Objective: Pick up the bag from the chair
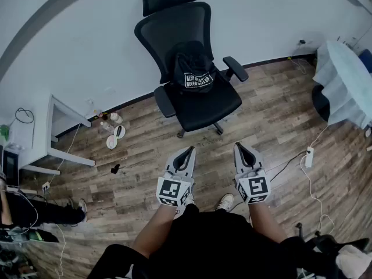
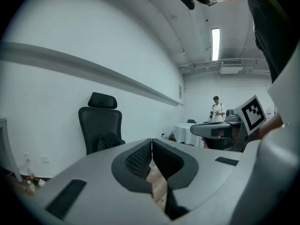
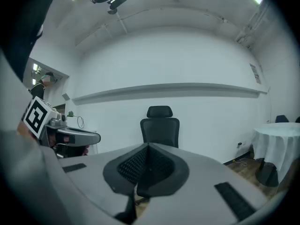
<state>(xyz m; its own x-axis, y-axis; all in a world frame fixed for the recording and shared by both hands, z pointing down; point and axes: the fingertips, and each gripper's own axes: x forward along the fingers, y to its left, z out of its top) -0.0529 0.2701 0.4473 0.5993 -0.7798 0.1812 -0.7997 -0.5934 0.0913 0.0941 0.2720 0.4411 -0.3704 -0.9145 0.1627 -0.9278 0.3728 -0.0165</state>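
A black bag with white print leans against the backrest on the seat of a black office chair. The bag also shows in the left gripper view, on the chair. My left gripper and right gripper hang side by side over the wood floor, well short of the chair. Both point toward it. Each has its jaws pressed together with nothing between them. In the right gripper view the chair stands straight ahead and the bag is hidden behind the jaws.
A white desk stands to the left, with small items on the floor beside it. A white-draped table is at the right. A power strip and cables lie on the floor. A person stands far off.
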